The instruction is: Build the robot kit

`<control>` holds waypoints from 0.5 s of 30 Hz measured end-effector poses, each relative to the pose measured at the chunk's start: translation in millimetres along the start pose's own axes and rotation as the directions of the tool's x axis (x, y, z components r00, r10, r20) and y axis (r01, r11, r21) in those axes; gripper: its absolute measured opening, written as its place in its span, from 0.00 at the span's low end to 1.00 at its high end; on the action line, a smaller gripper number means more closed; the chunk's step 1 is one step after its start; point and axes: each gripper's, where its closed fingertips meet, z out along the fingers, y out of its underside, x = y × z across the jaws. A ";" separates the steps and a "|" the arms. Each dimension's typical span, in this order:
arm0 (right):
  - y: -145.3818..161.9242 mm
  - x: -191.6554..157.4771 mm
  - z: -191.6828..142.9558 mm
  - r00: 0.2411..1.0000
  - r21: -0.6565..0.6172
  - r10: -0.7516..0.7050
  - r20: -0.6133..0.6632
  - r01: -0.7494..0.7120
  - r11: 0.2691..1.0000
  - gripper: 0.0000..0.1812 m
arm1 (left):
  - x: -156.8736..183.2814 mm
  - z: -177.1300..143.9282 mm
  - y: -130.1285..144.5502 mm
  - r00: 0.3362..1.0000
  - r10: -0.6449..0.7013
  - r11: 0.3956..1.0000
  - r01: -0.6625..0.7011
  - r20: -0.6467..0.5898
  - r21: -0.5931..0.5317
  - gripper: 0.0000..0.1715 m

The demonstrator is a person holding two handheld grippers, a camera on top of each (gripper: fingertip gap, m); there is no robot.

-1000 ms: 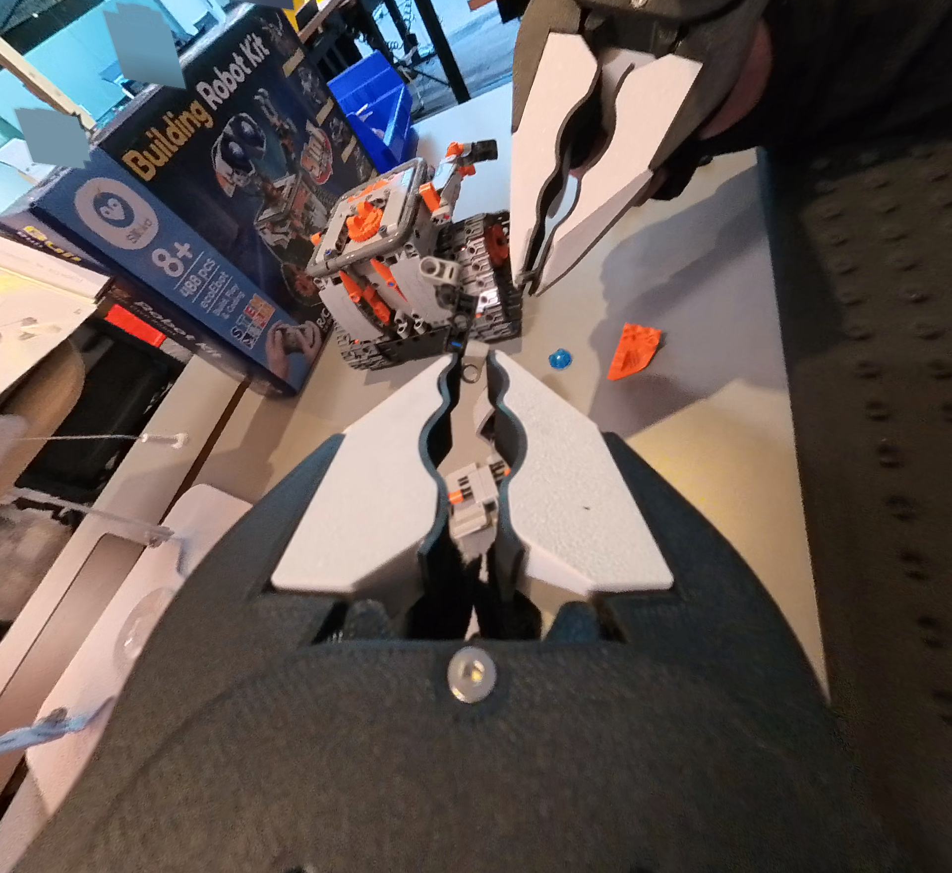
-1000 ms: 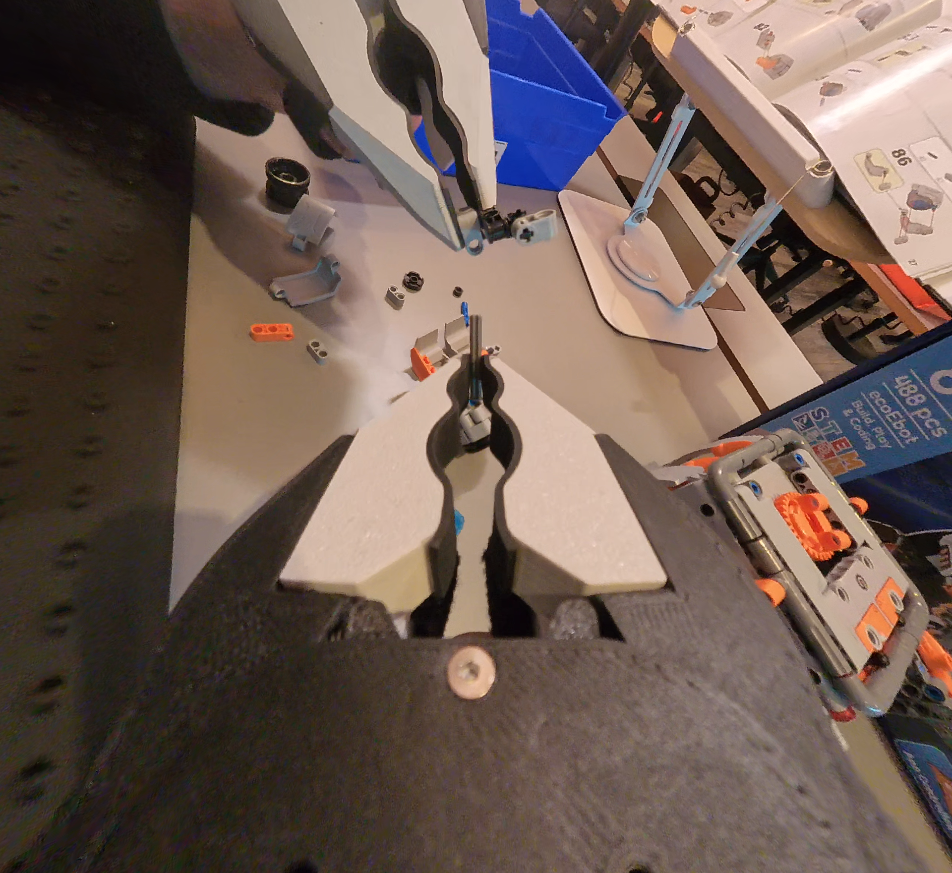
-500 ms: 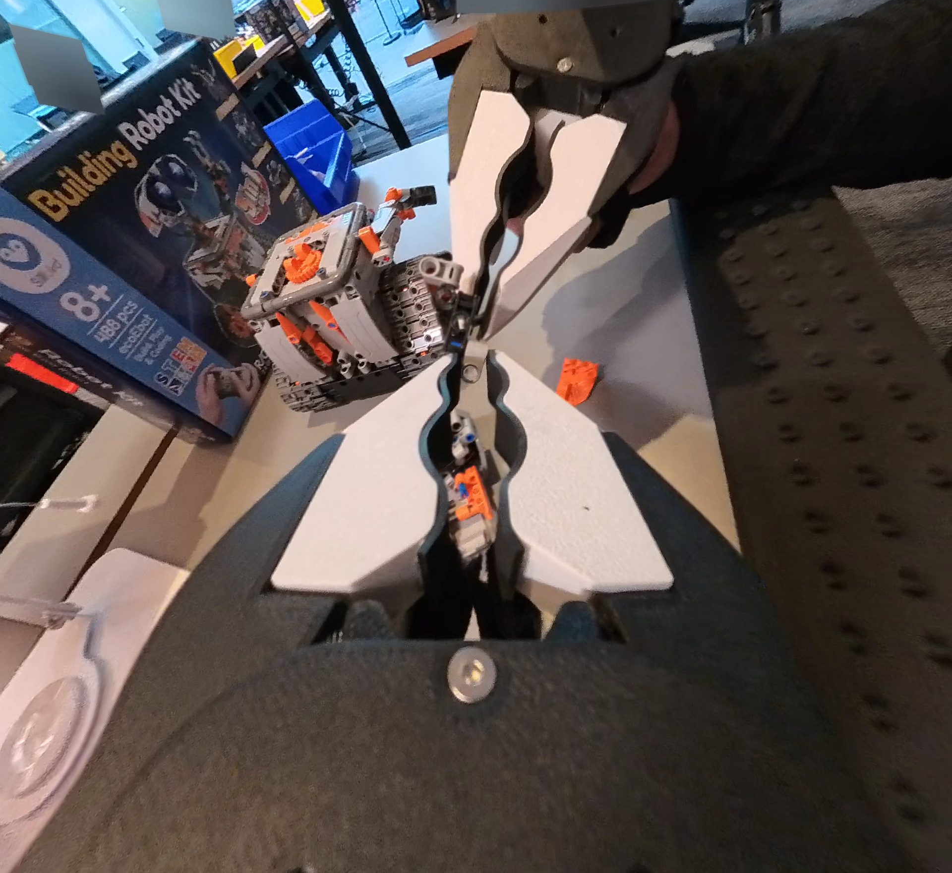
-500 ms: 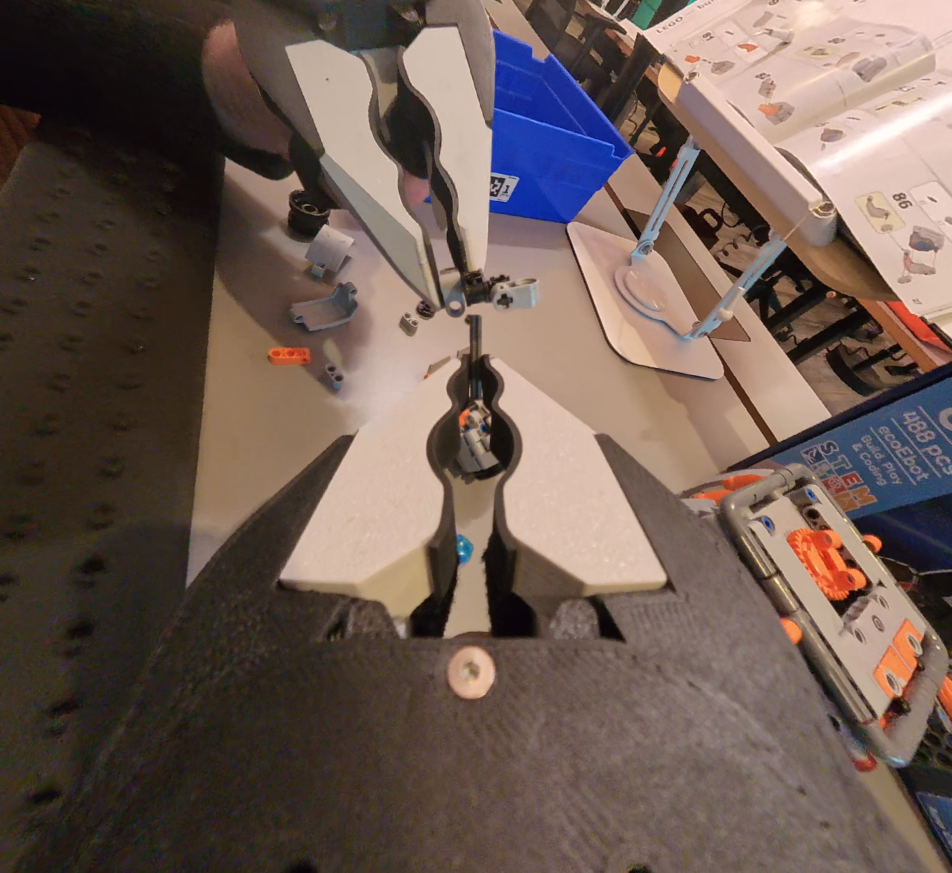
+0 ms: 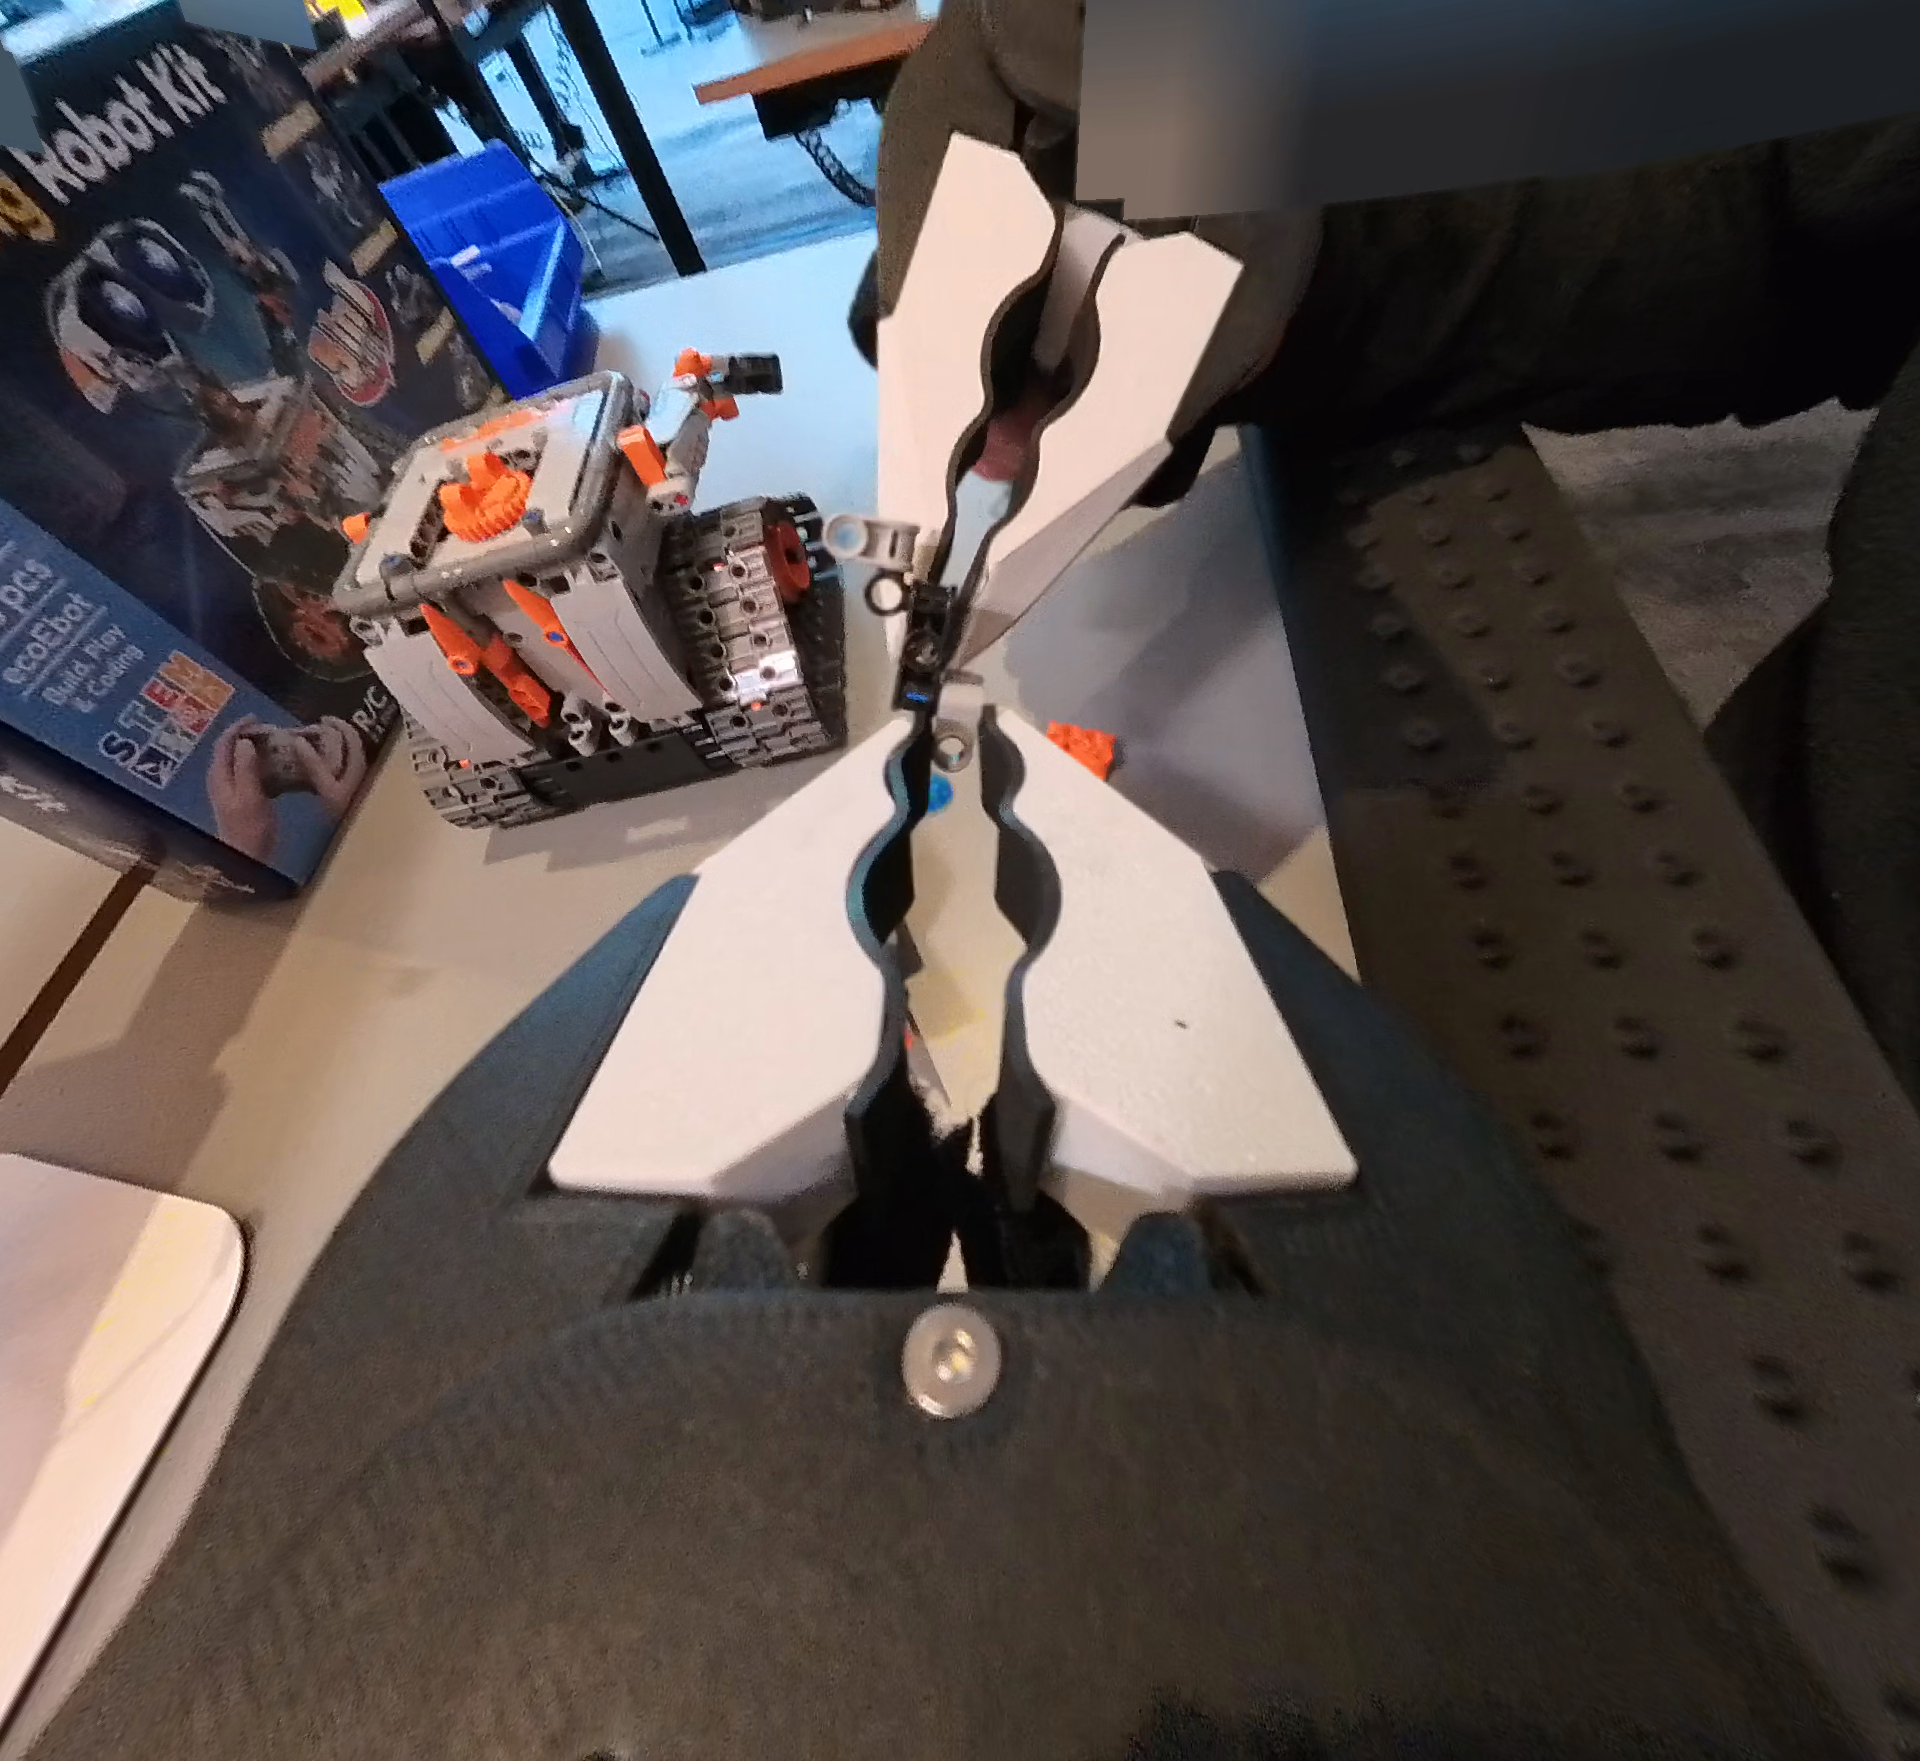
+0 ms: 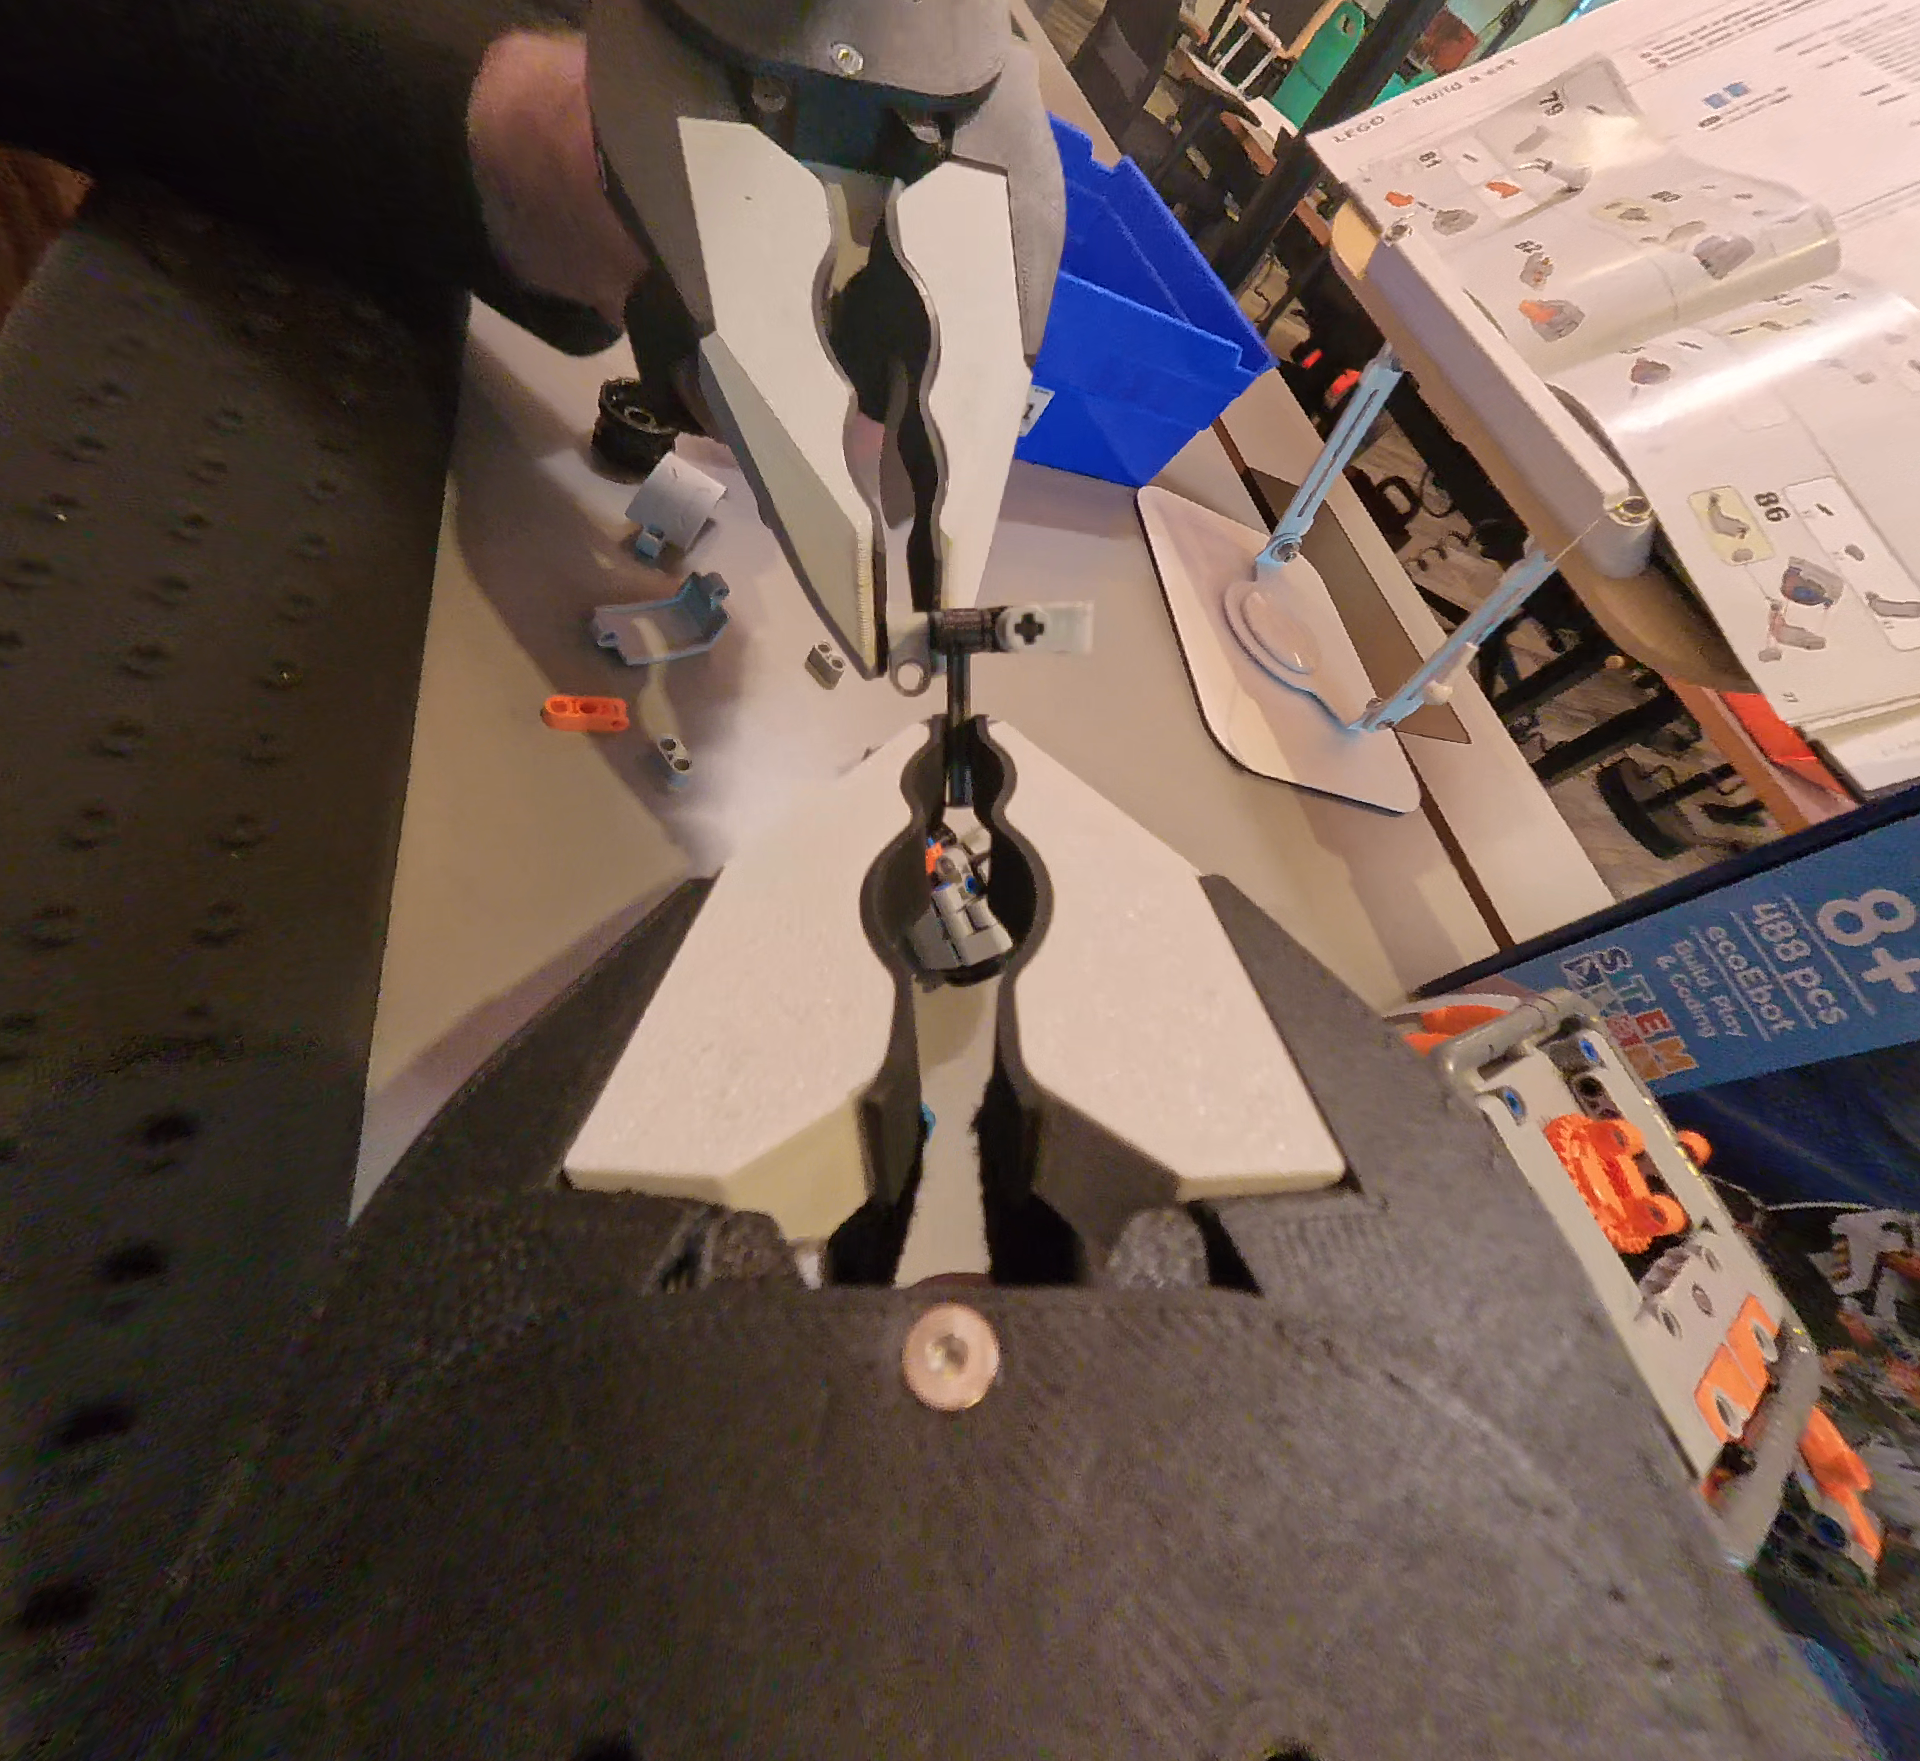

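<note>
My left gripper (image 5: 940, 724) is shut on a small grey-and-black connector assembly (image 5: 925, 631), pinching its grey ring end. In the right wrist view the left gripper (image 6: 904, 662) hangs from above with the assembly (image 6: 997, 628) sticking out sideways at its tips. My right gripper (image 6: 961, 724) is shut on a thin black axle (image 6: 956, 703) that points up into the assembly's black middle part. In the left wrist view the right gripper (image 5: 951, 605) comes down tip to tip with mine. Both are held above the grey table (image 6: 499, 880).
A grey-and-orange tracked robot model (image 5: 582, 589) stands by a blue kit box (image 5: 156, 361). Loose grey parts (image 6: 665, 620), an orange beam (image 6: 584, 712) and a black wheel (image 6: 629, 423) lie on the table. A blue bin (image 6: 1122, 340) and a booklet stand (image 6: 1662, 257) are behind. My two grippers' fingertips are within a few centimetres of each other.
The two grippers have closed the gap between them. The black axle's tip, apart from the connector assembly before, now meets its black part. Both stayed shut.
</note>
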 end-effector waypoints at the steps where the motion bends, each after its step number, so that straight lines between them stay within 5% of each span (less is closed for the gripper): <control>1: 1.1 -0.6 0.9 1.000 -0.011 -0.016 -0.005 0.016 1.000 0.00 | 0.3 0.4 2.4 1.000 0.005 1.000 -0.005 -0.003 -0.018 0.04; 9: 5.5 -5.7 5.8 0.988 -0.084 -0.150 -0.036 0.147 0.986 0.00 | 5.8 2.6 12.4 0.999 -0.012 0.997 0.008 -0.053 -0.079 0.03; 15: 8.6 -6.5 8.1 0.994 -0.084 -0.107 -0.020 0.105 0.991 0.00 | 4.7 6.1 16.8 1.000 -0.003 0.994 -0.001 -0.030 -0.112 0.03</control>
